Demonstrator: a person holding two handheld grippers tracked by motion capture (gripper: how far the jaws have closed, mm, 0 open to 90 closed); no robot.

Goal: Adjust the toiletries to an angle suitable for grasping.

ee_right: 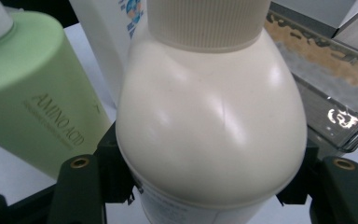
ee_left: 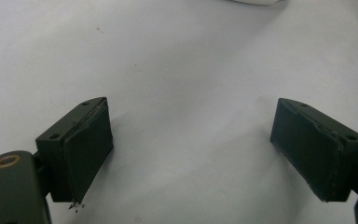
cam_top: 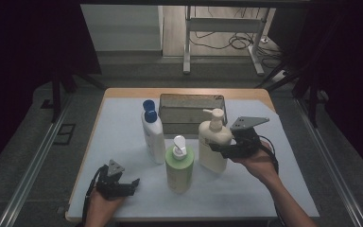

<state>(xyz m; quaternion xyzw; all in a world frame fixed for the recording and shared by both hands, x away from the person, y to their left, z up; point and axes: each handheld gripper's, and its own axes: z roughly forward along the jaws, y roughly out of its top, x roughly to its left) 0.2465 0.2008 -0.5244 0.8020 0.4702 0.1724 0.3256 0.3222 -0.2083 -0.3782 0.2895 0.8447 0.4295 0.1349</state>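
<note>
Cream pump bottle (cam_top: 213, 142), upright near bench (cam_top: 123, 198) centre, clamped in right tool (cam_top: 220, 149); left tool (cam_top: 131, 185) released, near front-left corner.

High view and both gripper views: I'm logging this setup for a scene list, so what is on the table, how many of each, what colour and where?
cream pump bottle: one, cream, right of centre, between the right tool's jaws
green pump bottle: one, pale green with white pump, centre front
white bottle: one, white with blue cap, left of centre
metal tray: one, grey metal, at the back behind the bottles
table cover: one, white, over the wooden table
left tool: one, black, front left, jaws wide apart with nothing between them
right tool: one, black, gripping the cream pump bottle's body
</note>
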